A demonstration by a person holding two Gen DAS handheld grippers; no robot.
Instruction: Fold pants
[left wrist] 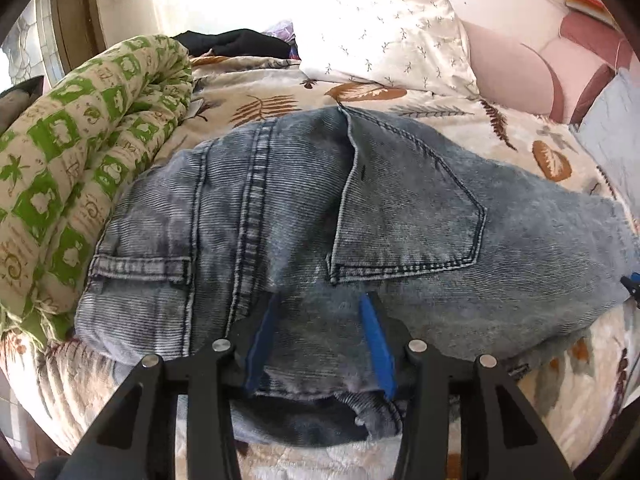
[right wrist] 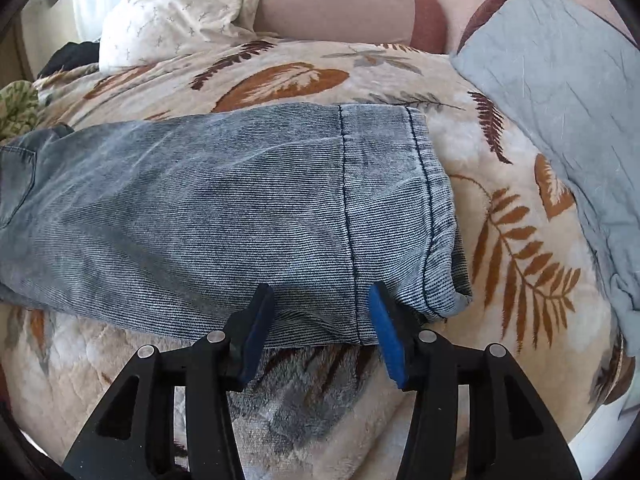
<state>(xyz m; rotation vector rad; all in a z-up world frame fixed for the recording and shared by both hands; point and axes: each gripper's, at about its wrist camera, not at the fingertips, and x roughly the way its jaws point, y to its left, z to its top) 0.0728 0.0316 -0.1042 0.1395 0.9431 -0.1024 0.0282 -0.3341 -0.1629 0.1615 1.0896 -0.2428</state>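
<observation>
So the biggest thing here is the bed, covered in a cream blanket (right wrist: 400, 80) with brown and orange leaf prints, filling both views. On it at 9 o'clock in the left wrist view sits a rolled-up green and cream quilt (left wrist: 80, 168), with a white pillow (left wrist: 384, 36) up at 12 and some dark clothes (left wrist: 236, 40) at 11 between them. A pale blue pillow (right wrist: 560, 92) sits out at 2 o'clock in the right wrist view, and there's a pink padded headboard (left wrist: 520, 64) behind it all.

The pants (left wrist: 280, 200) are washed-out blue jeans, lying flat on the blanket and folded lengthwise so the back pocket (left wrist: 408, 208) faces up. The waist end lies toward 9 o'clock in the left view, right against the quilt, and the leg runs off toward 3. In the right wrist view the hem end (right wrist: 424, 208) points to 3 o'clock, with its stitched cuff dropping to around 5.

Left gripper (left wrist: 320, 320): the blue pads are spread apart, sitting over the near edge of the jeans at 6 o'clock, just below the pocket. Denim lies between the pads but they aren't pinching it, as far as I can see.

Right gripper (right wrist: 320, 312): same deal, pads apart, at the near edge of the leg at 6 o'clock, straddling the vertical seam just left of the hem. The fabric edge sits between the tips, not clamped.
</observation>
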